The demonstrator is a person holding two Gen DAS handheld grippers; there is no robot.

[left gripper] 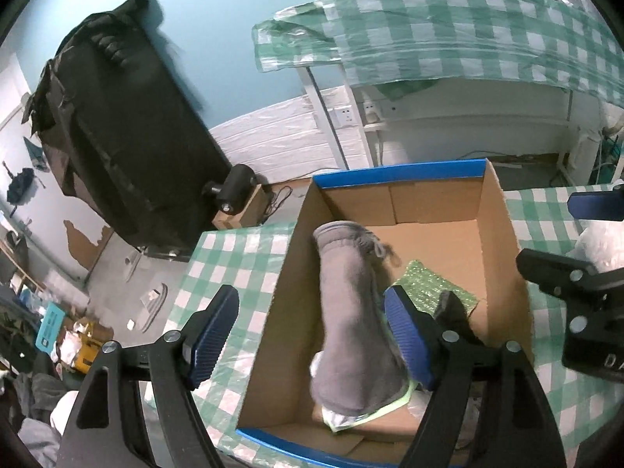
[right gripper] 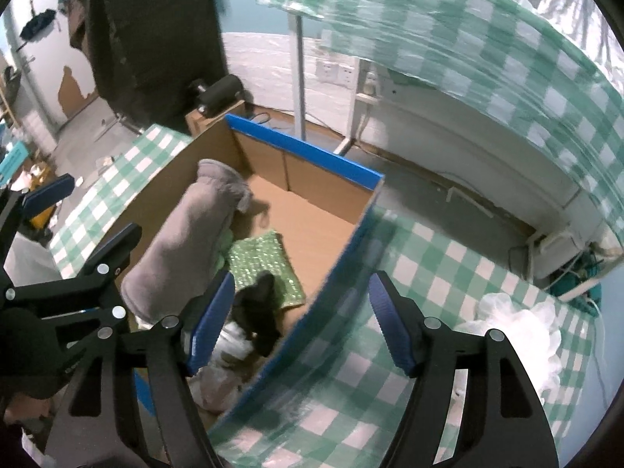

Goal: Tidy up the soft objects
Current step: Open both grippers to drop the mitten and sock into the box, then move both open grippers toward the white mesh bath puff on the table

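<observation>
We are letting a rolled grey garment (left gripper: 351, 312) settle into the cardboard box (left gripper: 503, 234), which is filling the lower middle of the left wrist view and sitting on the checked table (left gripper: 226, 269). Our left tool (left gripper: 312, 335) is standing spread, its pads clear of the roll, which is leaning along the box's left wall with its lower end resting on a white and lime-edged item (left gripper: 351, 417). A green bubble-wrap pouch (right gripper: 265, 265) is lying flat on the box floor at the centre of the right wrist view, with a small black item (right gripper: 259, 319) just below it.

Our right tool (right gripper: 300, 327) is also spread and holding nothing, straddling the box's blue-edged right wall. A white fluffy thing (right gripper: 514, 323) is waiting on the table at the lower right of that view, probably the next to go in.

To do this well, we should be lifting both tools straight clear without snagging the roll, then pinching the fluffy piece by its bulk.
</observation>
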